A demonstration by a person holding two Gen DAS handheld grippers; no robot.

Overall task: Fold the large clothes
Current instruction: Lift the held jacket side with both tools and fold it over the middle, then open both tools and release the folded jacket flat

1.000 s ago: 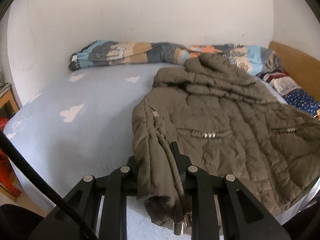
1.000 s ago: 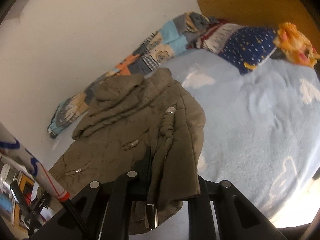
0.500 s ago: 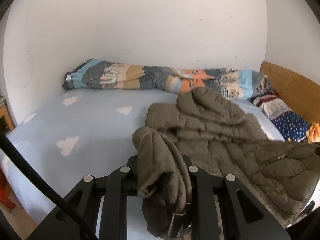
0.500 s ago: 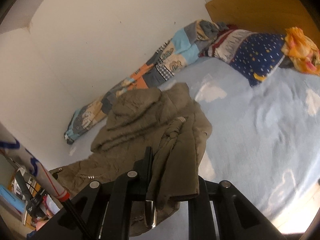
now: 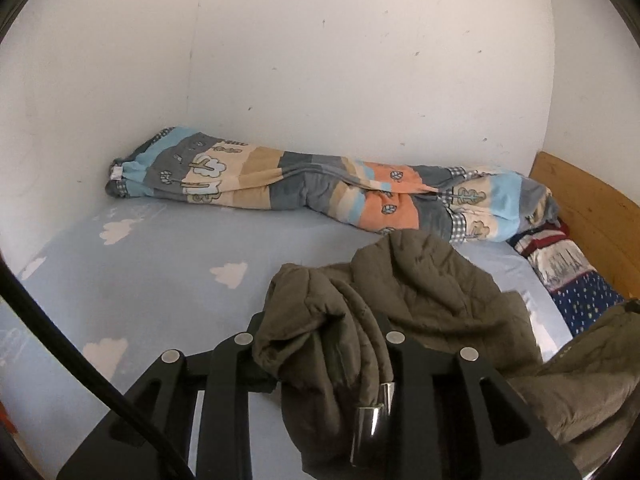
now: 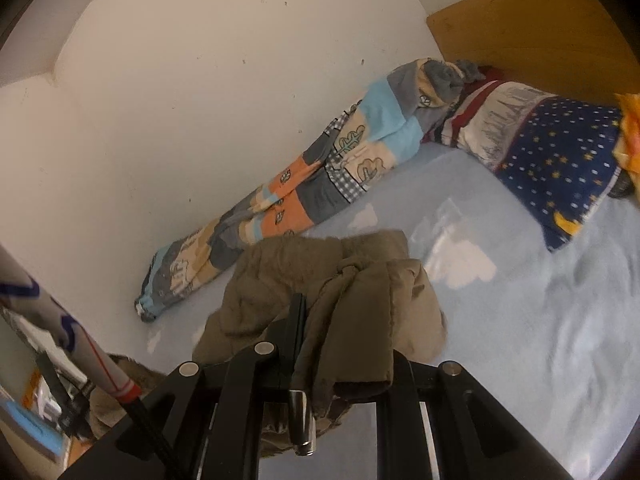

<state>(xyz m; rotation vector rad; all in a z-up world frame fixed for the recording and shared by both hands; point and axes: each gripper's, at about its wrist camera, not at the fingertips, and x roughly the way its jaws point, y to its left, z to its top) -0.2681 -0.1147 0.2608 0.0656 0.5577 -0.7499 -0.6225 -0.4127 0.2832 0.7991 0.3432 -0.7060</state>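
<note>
An olive-brown quilted jacket (image 5: 432, 300) hangs bunched between both grippers above the light-blue bed sheet (image 5: 160, 280). My left gripper (image 5: 340, 344) is shut on a thick fold of the jacket, which drapes over its fingers. My right gripper (image 6: 344, 320) is shut on another fold of the jacket (image 6: 360, 304), which hides the right finger; the left finger (image 6: 298, 320) shows as a thin black blade. The rest of the jacket sags toward the bed behind and below the grippers.
A rolled patchwork quilt (image 5: 320, 196) lies along the white wall (image 5: 320, 60). A starry blue pillow (image 6: 560, 160) and orange cloth (image 6: 630, 132) lie by the wooden headboard (image 6: 540, 28). Shelves with clutter (image 6: 44, 408) stand at the left bed edge.
Both grippers have lifted the jacket off the bed and carried it toward the wall. The spread-out jacket has gathered into a hanging bunch. Both views have tilted up.
</note>
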